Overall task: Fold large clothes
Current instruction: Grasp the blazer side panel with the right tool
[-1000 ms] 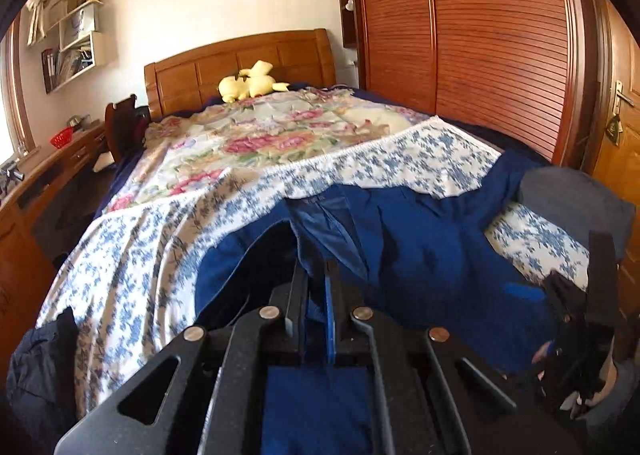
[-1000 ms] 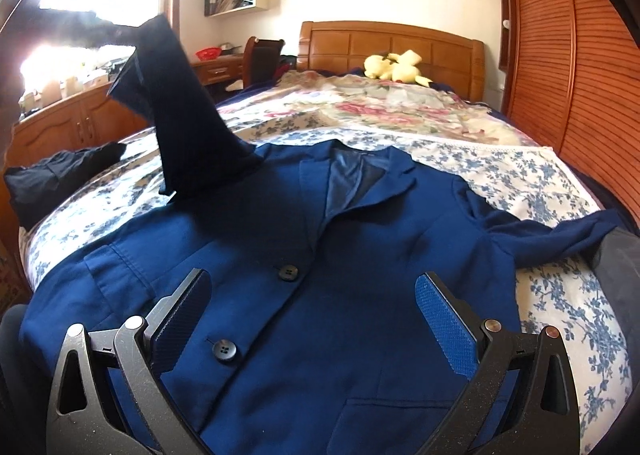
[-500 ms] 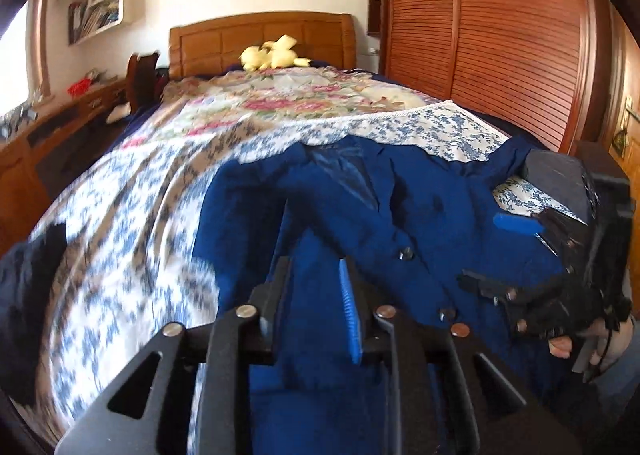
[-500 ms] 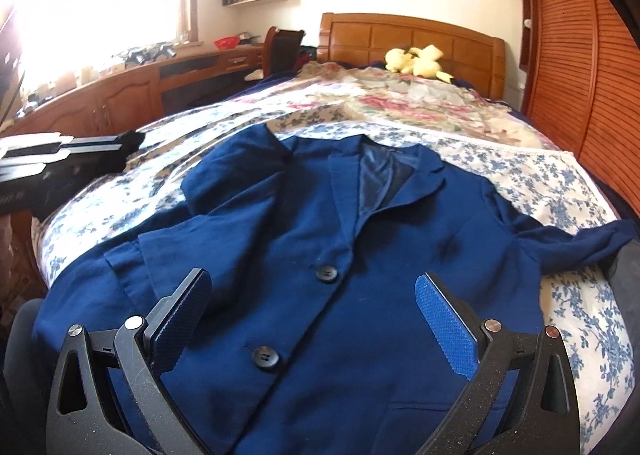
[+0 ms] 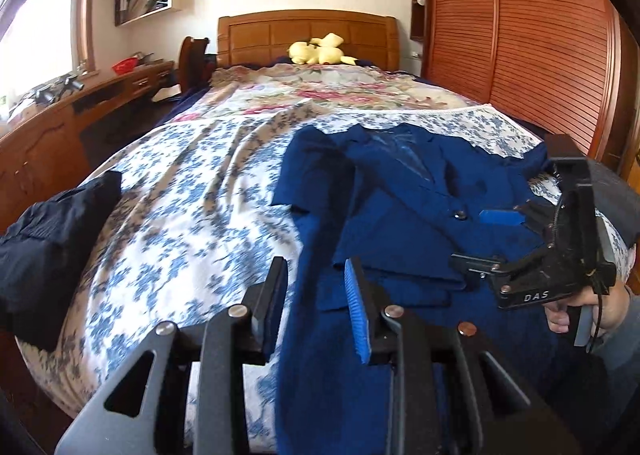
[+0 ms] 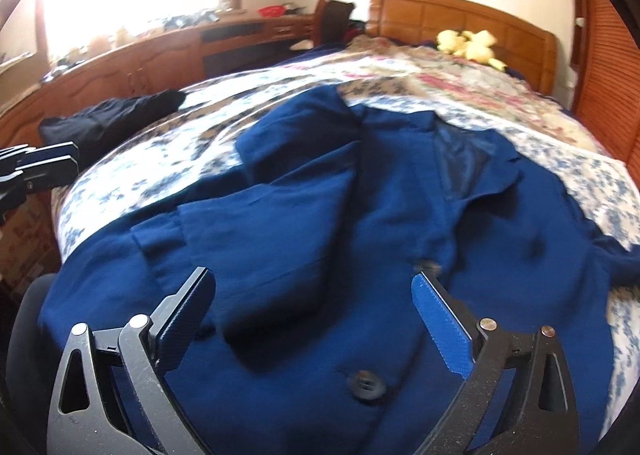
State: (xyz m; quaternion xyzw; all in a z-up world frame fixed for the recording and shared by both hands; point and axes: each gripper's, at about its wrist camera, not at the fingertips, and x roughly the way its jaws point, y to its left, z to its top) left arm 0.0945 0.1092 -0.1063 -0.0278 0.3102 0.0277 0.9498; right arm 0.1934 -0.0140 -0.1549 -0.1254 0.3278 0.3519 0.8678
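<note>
Though blurred, blue jacket [image 6: 360,215] sleeve lies folded; left gripper [image 5: 316,295] just parted, right gripper [image 6: 312,319] wide, both empty.

My jacket [image 6: 360,223] is deep blue with dark buttons [image 6: 366,385]. The sheet [image 5: 188,215] under it is white with small blue flowers; the quilt [image 5: 320,89] beyond has pink roses on cream. A yellow plush [image 5: 320,51] sits by the orange-brown headboard [image 5: 308,33]. My black tools carry blue pads [image 6: 444,327]. Dark navy clothes [image 5: 52,243] lie at the bed's edge.
</note>
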